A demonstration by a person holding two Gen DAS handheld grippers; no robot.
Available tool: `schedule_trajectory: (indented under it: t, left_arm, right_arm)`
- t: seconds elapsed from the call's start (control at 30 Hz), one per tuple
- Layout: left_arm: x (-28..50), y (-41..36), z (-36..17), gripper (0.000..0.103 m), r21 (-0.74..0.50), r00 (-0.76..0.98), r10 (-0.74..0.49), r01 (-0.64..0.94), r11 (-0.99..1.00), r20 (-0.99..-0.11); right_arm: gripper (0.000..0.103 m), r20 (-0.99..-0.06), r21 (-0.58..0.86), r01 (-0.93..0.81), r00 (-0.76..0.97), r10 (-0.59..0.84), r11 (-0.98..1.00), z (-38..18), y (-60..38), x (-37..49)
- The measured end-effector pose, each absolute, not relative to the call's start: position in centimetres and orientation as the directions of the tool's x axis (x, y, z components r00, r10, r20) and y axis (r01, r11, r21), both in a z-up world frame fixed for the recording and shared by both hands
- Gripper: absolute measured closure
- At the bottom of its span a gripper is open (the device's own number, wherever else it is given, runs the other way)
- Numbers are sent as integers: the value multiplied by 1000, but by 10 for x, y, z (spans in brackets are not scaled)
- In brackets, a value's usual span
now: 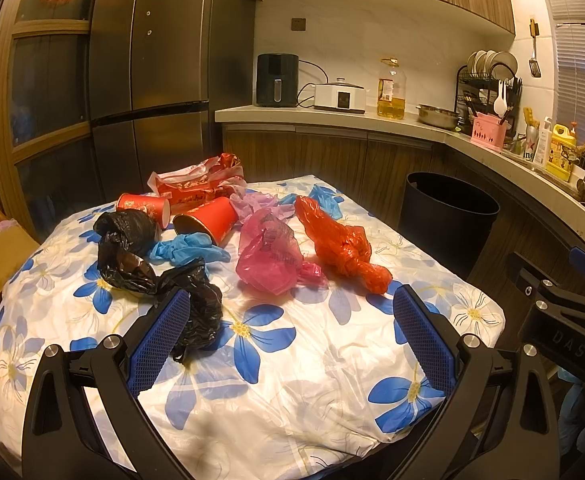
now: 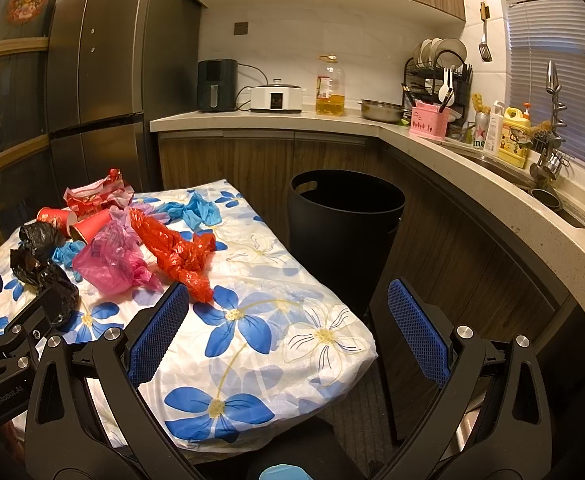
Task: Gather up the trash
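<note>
We hold the left gripper [image 1: 292, 312] low over the near edge of the flowered tablecloth [image 1: 292, 380], jaws spread and empty, the right gripper [image 2: 288, 312] likewise spread beside it. Beyond lie the black bag [image 1: 196, 312], pink bag [image 1: 270, 256] and orange bag [image 1: 340, 244], then the red cups [image 1: 208, 224]; the black bin [image 2: 344, 216] stands past the table's right edge.

"DAS" on the black body of the right gripper [image 1: 564, 346] | "GenRobot.AI" on the black body of the left gripper [image 2: 6, 398] | letters "ine" on a silver can with a red star [image 2: 479, 130] beside the sink | print on the red cups unreadable
</note>
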State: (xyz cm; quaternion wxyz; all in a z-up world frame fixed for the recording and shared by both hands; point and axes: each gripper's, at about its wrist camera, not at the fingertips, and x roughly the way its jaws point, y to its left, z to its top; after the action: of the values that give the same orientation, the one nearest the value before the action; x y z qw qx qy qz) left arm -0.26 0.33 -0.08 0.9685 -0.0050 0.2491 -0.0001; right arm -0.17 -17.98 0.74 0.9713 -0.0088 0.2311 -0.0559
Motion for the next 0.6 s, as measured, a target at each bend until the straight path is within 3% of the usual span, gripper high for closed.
schedule_trajectory:
  t: [0.6]
  left_arm:
    - [-2, 3, -2, 6, -18, 877, -4, -5, 1000, -480]
  right_arm:
    - [5, -448, -43, 104, 887, -113, 994, 7, -179, -2]
